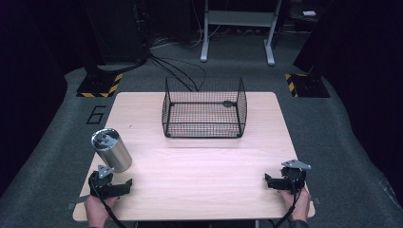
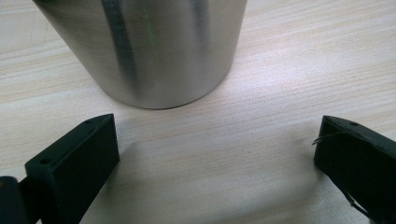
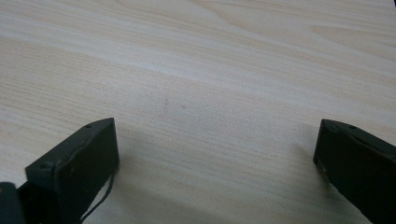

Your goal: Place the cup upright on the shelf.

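A brushed steel cylinder can (image 1: 111,149) stands upright near the table's left edge. In the left gripper view the steel can (image 2: 144,46) rises just ahead of the jaws, offset toward the left one. My left gripper (image 1: 114,186) rests on the table just in front of the can, open, with nothing between its jaws (image 2: 217,140). My right gripper (image 1: 280,180) lies at the front right corner, also open, over bare wood (image 3: 217,140). A black wire basket (image 1: 204,108) sits at the table's far middle, with nothing in it.
The light wooden table (image 1: 199,161) has open room between the grippers and the basket. Beyond it lie grey carpet, black cables, a metal frame's legs (image 1: 237,28) and two yellow-black striped floor bases (image 1: 100,85).
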A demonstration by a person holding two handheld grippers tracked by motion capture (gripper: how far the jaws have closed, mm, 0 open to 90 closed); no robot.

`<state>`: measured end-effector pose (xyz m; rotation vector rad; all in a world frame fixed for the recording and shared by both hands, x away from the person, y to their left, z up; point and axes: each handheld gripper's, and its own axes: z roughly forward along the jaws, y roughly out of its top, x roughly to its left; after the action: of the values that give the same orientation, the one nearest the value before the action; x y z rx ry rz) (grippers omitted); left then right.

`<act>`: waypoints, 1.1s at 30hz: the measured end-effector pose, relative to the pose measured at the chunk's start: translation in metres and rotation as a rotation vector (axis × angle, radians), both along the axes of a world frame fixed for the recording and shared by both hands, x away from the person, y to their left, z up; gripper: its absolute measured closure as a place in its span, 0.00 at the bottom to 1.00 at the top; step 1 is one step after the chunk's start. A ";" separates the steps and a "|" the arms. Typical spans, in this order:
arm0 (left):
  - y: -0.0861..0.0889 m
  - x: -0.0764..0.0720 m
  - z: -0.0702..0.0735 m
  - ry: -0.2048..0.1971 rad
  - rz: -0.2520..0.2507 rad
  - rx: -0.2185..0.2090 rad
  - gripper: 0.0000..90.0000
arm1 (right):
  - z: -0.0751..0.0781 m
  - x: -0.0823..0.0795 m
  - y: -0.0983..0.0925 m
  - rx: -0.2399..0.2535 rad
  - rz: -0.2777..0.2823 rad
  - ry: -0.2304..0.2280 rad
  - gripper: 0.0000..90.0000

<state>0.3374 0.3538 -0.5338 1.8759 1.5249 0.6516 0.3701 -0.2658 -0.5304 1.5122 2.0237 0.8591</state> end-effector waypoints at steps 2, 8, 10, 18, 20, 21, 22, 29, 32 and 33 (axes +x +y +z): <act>0.000 0.000 0.000 0.000 0.001 0.000 0.00 | 0.000 0.000 0.000 0.000 0.000 -0.001 0.00; 0.000 0.000 0.000 0.000 0.003 0.000 0.00 | 0.000 0.000 0.000 -0.001 0.003 -0.001 0.00; 0.000 0.000 0.000 0.000 0.004 0.000 0.00 | 0.000 0.001 0.000 0.003 0.001 0.002 0.00; 0.000 0.000 0.000 0.000 0.011 0.000 0.00 | 0.000 0.002 0.000 0.003 0.003 0.008 0.00; 0.001 0.000 0.001 0.005 0.007 0.008 0.00 | 0.000 0.002 0.000 0.003 0.004 0.008 0.00; 0.001 0.000 0.001 0.004 0.010 0.007 0.00 | 0.000 0.002 0.000 0.004 0.005 0.008 0.00; 0.001 -0.001 0.001 0.007 0.010 0.003 0.00 | 0.000 0.002 0.000 0.006 0.005 -0.002 0.00; 0.003 -0.003 0.001 -0.009 0.023 -0.019 0.00 | 0.000 0.002 -0.002 0.002 0.015 -0.001 0.00; 0.005 -0.005 0.004 -0.019 0.024 -0.024 0.00 | 0.000 0.001 0.001 0.001 -0.018 0.002 0.00; 0.006 -0.006 0.005 -0.027 0.021 -0.024 0.00 | 0.000 0.002 0.002 0.006 -0.020 -0.003 0.00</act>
<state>0.3316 0.3600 -0.5287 1.8286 1.5310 0.6629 0.3717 -0.2638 -0.5304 1.5309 2.0022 0.8601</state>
